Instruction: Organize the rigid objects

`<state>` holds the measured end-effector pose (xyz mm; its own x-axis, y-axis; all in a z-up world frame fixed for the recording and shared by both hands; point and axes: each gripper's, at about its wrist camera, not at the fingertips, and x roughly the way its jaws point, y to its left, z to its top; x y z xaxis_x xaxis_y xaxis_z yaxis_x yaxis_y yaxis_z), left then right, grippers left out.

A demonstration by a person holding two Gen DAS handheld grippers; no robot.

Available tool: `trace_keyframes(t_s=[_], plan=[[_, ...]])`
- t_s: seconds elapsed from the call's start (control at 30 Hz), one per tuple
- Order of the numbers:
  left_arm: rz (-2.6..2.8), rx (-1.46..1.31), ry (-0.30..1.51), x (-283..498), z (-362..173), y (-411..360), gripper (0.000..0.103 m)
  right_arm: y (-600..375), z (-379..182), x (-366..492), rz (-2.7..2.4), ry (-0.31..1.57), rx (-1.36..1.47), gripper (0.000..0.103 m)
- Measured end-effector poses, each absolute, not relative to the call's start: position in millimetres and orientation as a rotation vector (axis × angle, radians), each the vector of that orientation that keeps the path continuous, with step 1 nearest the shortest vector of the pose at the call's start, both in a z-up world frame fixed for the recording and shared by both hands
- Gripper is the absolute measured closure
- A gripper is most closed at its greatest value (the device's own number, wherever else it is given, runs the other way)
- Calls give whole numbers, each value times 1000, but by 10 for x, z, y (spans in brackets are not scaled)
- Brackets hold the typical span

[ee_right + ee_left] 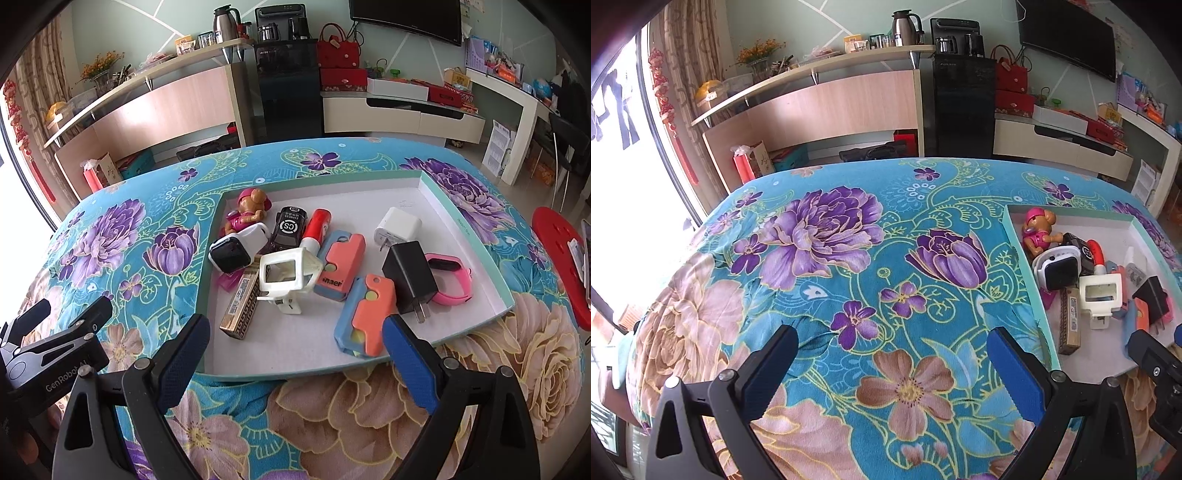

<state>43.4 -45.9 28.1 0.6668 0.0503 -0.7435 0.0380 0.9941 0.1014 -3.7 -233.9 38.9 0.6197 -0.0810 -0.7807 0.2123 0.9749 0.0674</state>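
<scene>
A shallow white tray with a teal rim (436,206) lies on a floral blanket (147,229). It holds several small items: a pink dog toy (251,208), a white smartwatch (236,247), a black toy car (290,225), a white frame-shaped holder (288,273), two coral-and-blue cases (364,314), a black charger (408,275), a white charger (399,225) and a pink band (450,280). My right gripper (295,328) hovers open over the tray's near edge, holding nothing. Left of the tray (1032,295), my left gripper (892,343) is open above the blanket.
A gold-patterned box (242,302) and a red-and-white tube (316,229) also lie in the tray. Beyond the blanket's far edge stand a wooden shelf unit (831,99) and a black cabinet (964,107). A red stool (561,258) stands to the right.
</scene>
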Motion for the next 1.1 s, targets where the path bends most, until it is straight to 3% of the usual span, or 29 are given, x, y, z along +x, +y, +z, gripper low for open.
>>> trace_keyframes(t_s=[1.1], plan=[[27, 168, 958, 138, -18, -201, 0, -2189, 132, -227, -168, 996, 107, 8]])
